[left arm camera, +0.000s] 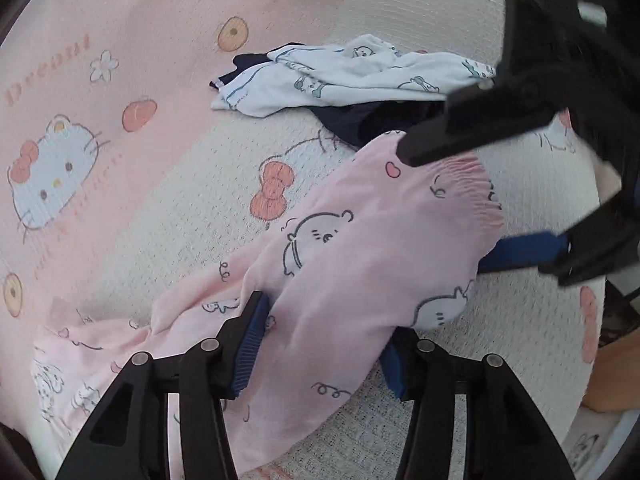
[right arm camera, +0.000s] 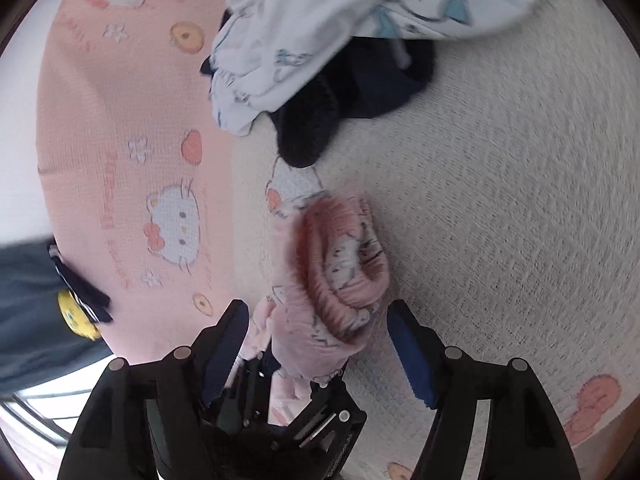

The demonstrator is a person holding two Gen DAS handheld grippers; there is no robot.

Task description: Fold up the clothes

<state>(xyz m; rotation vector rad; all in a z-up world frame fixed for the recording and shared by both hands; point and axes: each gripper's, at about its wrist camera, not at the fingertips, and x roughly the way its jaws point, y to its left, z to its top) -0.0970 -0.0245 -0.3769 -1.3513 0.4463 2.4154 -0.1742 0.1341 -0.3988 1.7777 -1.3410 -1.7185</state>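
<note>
Left tool [left arm camera: 324, 344] grips pink trousers [left arm camera: 360, 264]; right tool [right arm camera: 320, 344] stands wide around their waistband [right arm camera: 344, 260].

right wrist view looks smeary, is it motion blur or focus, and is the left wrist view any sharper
Right wrist view: streaky smear across the white clothes and the pink waistband looks like motion blur, with the bedspread weave streaked too. Left wrist view: sharper on the pink trousers, only the right tongs look smeared. Both show fisheye bending and dark corners, soft even light, no glare.
</note>
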